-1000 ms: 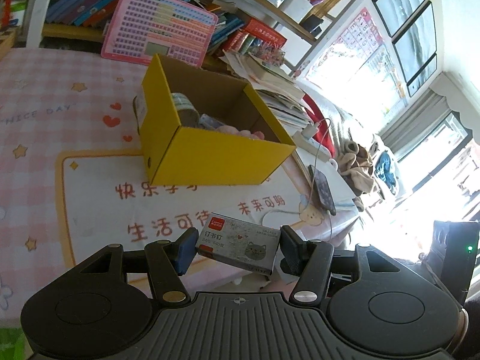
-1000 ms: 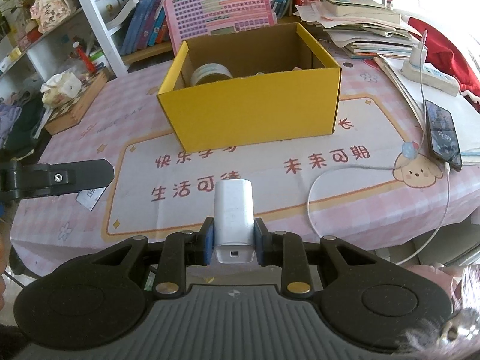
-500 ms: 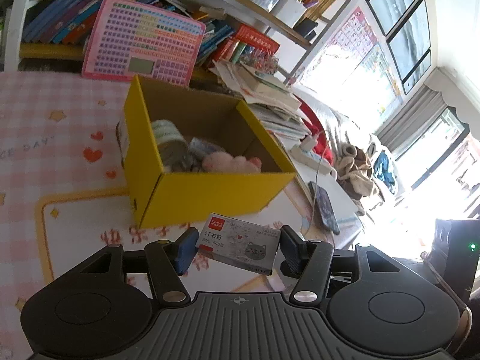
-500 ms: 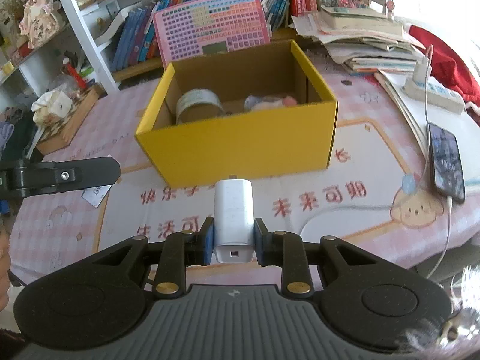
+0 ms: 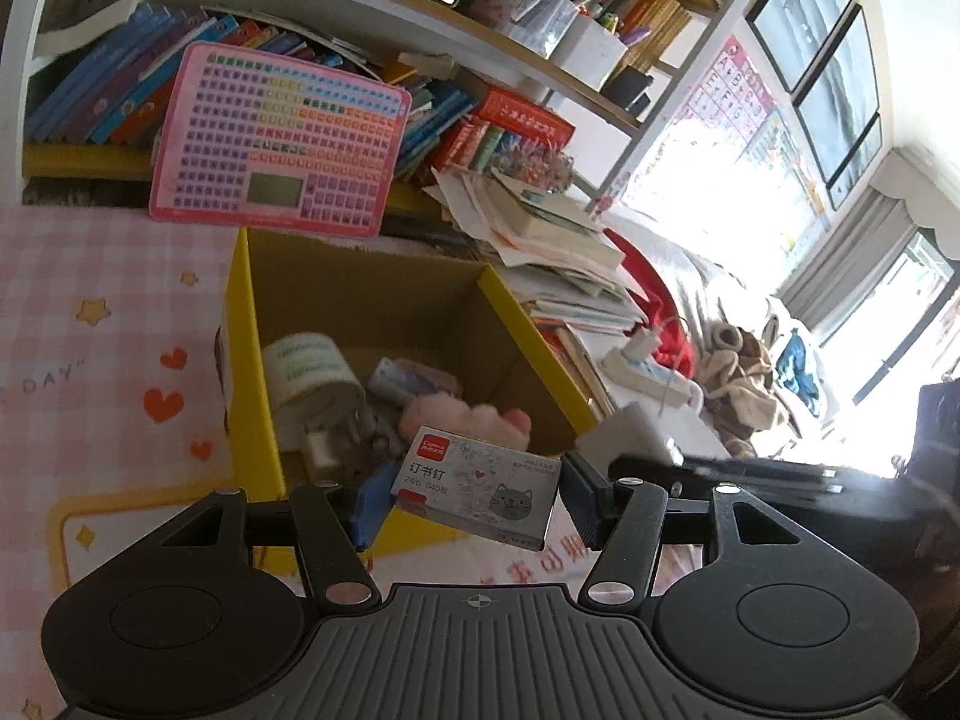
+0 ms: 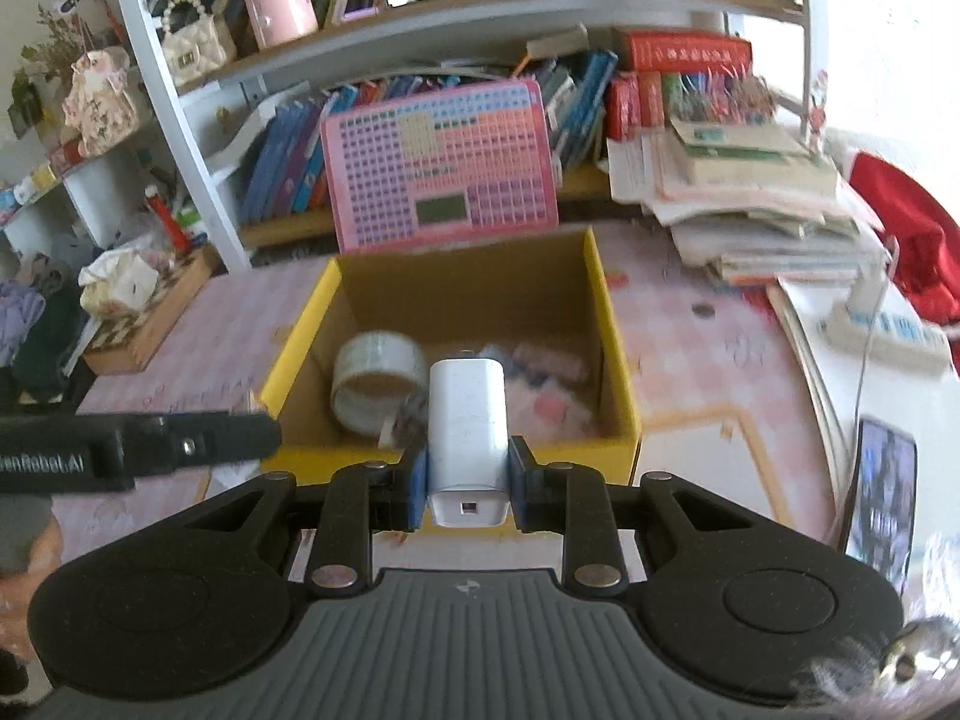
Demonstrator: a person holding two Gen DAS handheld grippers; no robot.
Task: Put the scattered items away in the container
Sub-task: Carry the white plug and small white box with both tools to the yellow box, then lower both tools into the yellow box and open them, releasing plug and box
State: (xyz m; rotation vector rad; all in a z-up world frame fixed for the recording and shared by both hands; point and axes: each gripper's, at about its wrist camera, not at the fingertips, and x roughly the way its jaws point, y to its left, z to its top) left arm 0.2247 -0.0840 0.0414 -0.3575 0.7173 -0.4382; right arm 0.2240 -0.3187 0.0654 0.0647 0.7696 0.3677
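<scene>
The yellow cardboard box (image 5: pixel 252 360) (image 6: pixel 618 360) stands open on the pink table. Inside lie a roll of tape (image 5: pixel 312 378) (image 6: pixel 375 381) and a pink plush (image 5: pixel 474 420) (image 6: pixel 558 384). My left gripper (image 5: pixel 474 495) is shut on a small staples box with a cat picture (image 5: pixel 480 492), held above the box's near wall. My right gripper (image 6: pixel 468 474) is shut on a white charger block (image 6: pixel 468 420), also above the near wall. The right gripper with its charger shows in the left wrist view (image 5: pixel 648 438); the left gripper's finger shows in the right wrist view (image 6: pixel 150 444).
A pink keyboard toy (image 5: pixel 276 144) (image 6: pixel 444 168) leans on the bookshelf behind the box. Stacked books and papers (image 6: pixel 750 198) lie at the right. A power strip (image 6: pixel 888 330) and a phone (image 6: pixel 882 492) sit at the table's right edge. A wooden tray (image 6: pixel 144 324) is at the left.
Both grippers have moved forward and up, from in front of the box to above its near wall, each still holding its item. The box's inside now shows fully.
</scene>
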